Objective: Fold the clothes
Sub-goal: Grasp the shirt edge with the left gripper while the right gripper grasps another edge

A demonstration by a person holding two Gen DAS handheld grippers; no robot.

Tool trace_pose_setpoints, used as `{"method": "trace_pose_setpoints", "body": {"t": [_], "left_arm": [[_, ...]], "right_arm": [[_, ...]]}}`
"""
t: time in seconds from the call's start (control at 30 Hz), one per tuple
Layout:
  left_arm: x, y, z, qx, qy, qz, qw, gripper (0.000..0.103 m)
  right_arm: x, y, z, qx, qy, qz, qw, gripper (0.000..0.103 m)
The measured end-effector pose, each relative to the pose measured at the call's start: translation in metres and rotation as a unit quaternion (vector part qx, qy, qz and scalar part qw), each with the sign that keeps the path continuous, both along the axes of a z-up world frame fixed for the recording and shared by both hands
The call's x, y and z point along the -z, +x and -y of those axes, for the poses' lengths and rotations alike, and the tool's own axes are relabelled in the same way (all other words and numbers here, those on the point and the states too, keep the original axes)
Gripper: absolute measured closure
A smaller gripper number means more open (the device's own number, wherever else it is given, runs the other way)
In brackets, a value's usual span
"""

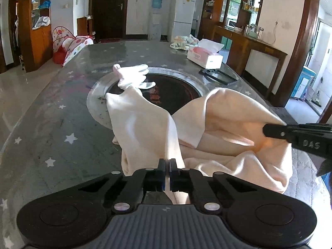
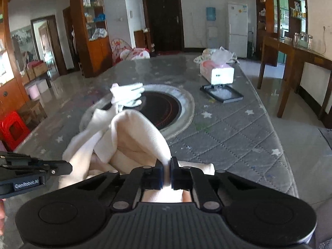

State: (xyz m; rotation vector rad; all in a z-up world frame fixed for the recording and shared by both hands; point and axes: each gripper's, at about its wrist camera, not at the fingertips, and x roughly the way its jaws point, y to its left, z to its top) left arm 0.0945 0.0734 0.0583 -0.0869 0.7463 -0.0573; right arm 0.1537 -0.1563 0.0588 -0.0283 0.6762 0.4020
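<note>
A cream garment [image 1: 145, 122] lies crumpled on the near part of the grey star-print table [image 1: 51, 137], one sleeve trailing onto the round cooktop. At the bottom of the left wrist view, my left gripper [image 1: 167, 164] is shut on a thin fold of the garment's near edge. My right gripper [image 1: 265, 129] comes in from the right against a raised hump of the same cloth. In the right wrist view, the right gripper [image 2: 167, 162] is shut on a lifted fold of the garment [image 2: 134, 134], and the left gripper [image 2: 69, 167] shows at the left edge.
A pair of white gloves [image 1: 134, 76] lies on the rim of the round black cooktop [image 1: 176, 95] set into the table. Beyond stand a tissue box [image 1: 204, 57], a black flat frame [image 1: 217, 75] and a small bundle of patterned cloth [image 1: 183, 41]. A wooden side table [image 2: 300, 56] stands to the right.
</note>
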Motion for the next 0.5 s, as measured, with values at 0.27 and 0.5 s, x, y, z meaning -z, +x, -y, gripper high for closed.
{"method": "trace_pose_setpoints", "body": {"t": [0.27, 0.5], "left_arm": [[-0.010, -0.028, -0.011, -0.008, -0.009, 0.007, 0.9999, 0.101], [-0.014, -0.080, -0.028, -0.017, -0.015, 0.002, 0.9997, 0.101]], "right_arm": [[-0.022, -0.043, 0.022, -0.011, 0.014, 0.027, 0.999, 0.098], [-0.026, -0.092, 0.043, -0.047, 0.020, 0.014, 0.999, 0.098]]}}
